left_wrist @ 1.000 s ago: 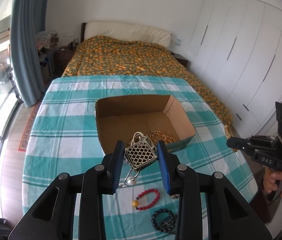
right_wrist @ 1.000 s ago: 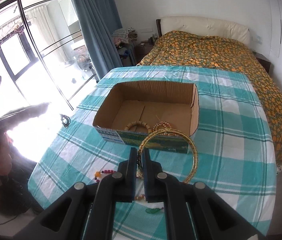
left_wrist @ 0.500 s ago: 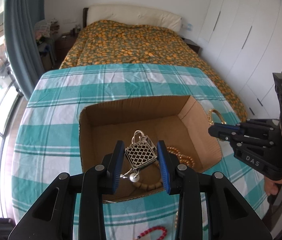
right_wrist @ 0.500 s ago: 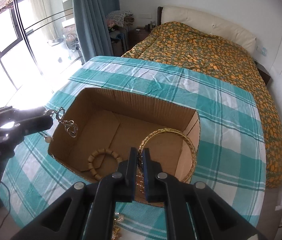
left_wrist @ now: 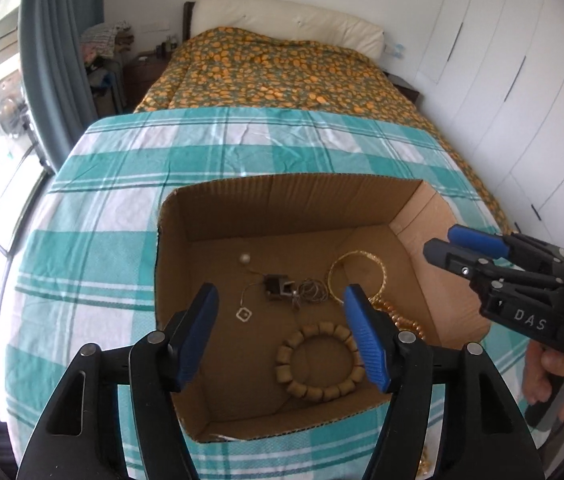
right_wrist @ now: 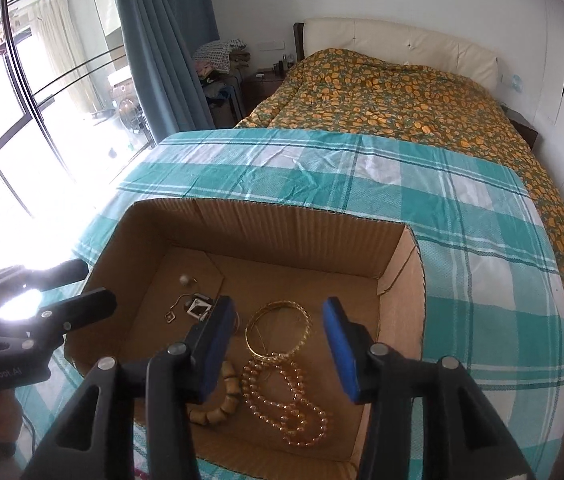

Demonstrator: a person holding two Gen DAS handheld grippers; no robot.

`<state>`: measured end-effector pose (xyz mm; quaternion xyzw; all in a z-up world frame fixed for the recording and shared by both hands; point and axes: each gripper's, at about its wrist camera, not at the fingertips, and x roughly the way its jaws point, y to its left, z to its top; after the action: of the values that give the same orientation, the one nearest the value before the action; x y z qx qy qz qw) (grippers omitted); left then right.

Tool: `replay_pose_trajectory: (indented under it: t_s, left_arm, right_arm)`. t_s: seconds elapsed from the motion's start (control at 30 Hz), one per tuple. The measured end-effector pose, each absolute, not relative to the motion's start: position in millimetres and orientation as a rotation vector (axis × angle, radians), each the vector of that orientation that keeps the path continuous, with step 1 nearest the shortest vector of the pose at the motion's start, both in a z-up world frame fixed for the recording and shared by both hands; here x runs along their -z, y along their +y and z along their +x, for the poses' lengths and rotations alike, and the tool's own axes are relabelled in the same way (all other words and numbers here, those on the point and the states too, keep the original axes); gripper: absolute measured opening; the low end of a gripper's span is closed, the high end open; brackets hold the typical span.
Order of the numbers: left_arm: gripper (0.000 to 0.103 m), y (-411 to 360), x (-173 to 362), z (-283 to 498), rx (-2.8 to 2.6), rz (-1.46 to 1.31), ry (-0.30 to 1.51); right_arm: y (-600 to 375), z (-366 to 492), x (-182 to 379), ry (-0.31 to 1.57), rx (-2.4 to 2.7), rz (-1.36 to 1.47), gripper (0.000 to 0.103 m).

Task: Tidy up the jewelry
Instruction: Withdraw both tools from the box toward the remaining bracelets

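Note:
An open cardboard box stands on the teal checked tablecloth. Inside lie a filigree cube pendant on its chain, a gold bangle, a wooden bead bracelet and an amber bead string. My left gripper is open and empty above the box's near side. My right gripper is open and empty above the bangle; it also shows in the left wrist view.
The table carries the teal checked cloth. A bed with an orange floral cover stands beyond the table. White wardrobe doors are to the right, a blue curtain and windows to the left.
Both grippers moved over the box and opened. The pendant dropped from the left gripper and the gold bangle from the right; both now lie on the box floor.

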<state>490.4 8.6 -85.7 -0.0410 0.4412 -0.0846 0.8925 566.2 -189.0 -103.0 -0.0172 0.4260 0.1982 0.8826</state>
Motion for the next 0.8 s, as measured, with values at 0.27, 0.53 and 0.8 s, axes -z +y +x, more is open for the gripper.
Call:
replay_pose_trajectory:
  t_s: [0.27,0.53,0.8]
  left_arm:
    - [0.08,31,79,397,0.159,-0.026,0.862]
    - [0.082,44,99,287,0.159,-0.024,0.838]
    - [0.082,30,129,207,0.208,-0.068,0.842]
  right_arm:
    - [-222,481,93,0.822,-0.398,-0.043,0.047]
    - [-247,358,93,0.755,-0.346,-0.077,0.047]
    - [-248,250,134,0.785,-0.305,-0.013,0.047]
